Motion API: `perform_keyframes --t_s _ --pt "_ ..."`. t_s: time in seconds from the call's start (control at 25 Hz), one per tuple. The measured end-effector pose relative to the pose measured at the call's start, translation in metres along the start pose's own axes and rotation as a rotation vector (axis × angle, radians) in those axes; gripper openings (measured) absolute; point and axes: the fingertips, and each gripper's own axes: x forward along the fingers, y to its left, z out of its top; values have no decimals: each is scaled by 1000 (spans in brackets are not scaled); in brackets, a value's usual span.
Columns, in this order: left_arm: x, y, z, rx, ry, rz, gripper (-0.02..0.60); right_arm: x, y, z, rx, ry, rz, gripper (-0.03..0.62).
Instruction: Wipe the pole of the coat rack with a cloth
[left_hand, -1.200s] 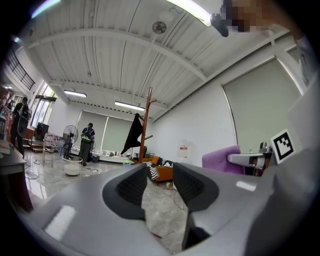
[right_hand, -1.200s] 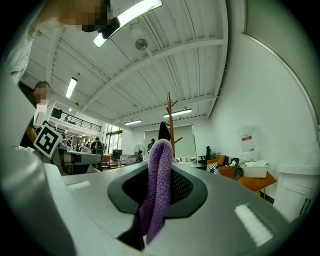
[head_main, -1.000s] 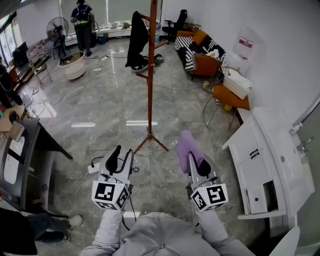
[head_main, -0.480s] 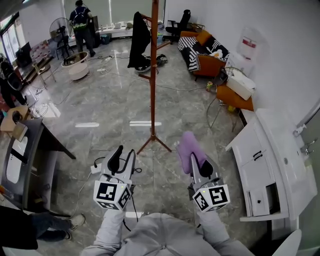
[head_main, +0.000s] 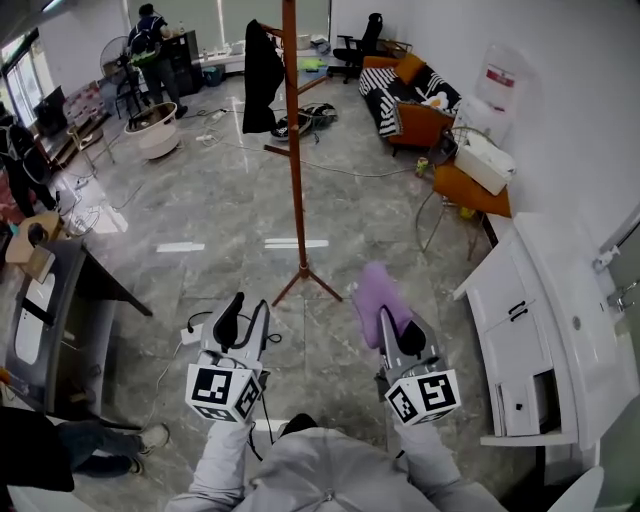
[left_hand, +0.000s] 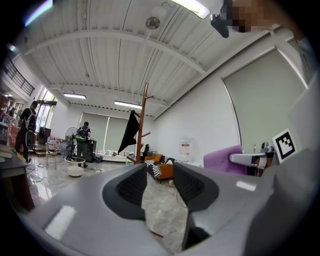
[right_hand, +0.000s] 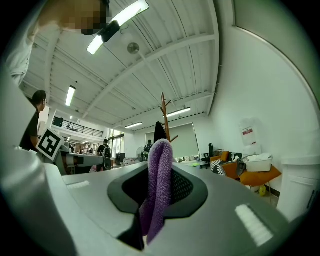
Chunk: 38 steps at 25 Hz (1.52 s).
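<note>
Purple terry cloth (head_main: 375, 298), soft and nubbly, is folded into a thick roll and clamped in my right gripper (head_main: 390, 320), low and just right of centre in the head view. The right gripper view brings it close: the cloth (right_hand: 159, 180) stands upright as a looped fold, its pile plain to see, pinched between dark mesh-textured pads so that it fills the gap of the right gripper (right_hand: 160, 192). My left gripper (head_main: 247, 312), low and left of centre, is released. In the left gripper view the left gripper (left_hand: 159, 182) shows two rounded black pads standing apart with only veined grey floor between them.

The slim, round, reddish-brown wooden pole of the coat rack (head_main: 294, 150) runs straight down the upper middle of the head view to splayed legs on the glossy grey marble-look floor (head_main: 220, 215), well apart from both grippers. A limp black garment (head_main: 262, 65) hangs from a peg on its left, near the top edge.

Only the head view shows those legs. The gripper views instead show the rack's pegged top under a ribbed white ceiling (left_hand: 110, 55). The pole (left_hand: 141, 125) and garment (left_hand: 130, 132) sit left of centre in the left gripper view. In the right gripper view the pole (right_hand: 164, 112) rises right behind the cloth's tip.
</note>
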Motion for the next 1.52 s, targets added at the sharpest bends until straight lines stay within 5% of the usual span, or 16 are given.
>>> perform_keyframes --t_s 0.4,1.16,1.52 --pt "70 22 -10 -7 14 -2 169 59 -33 -15 11 18 7 54" --pt "262 180 3 2 -3 -129 169 300 -54 -20 -25 -29 -99 54" --pt "296 211 -1 -16 -4 -82 169 355 -77 3 -68 -75 -89 54"
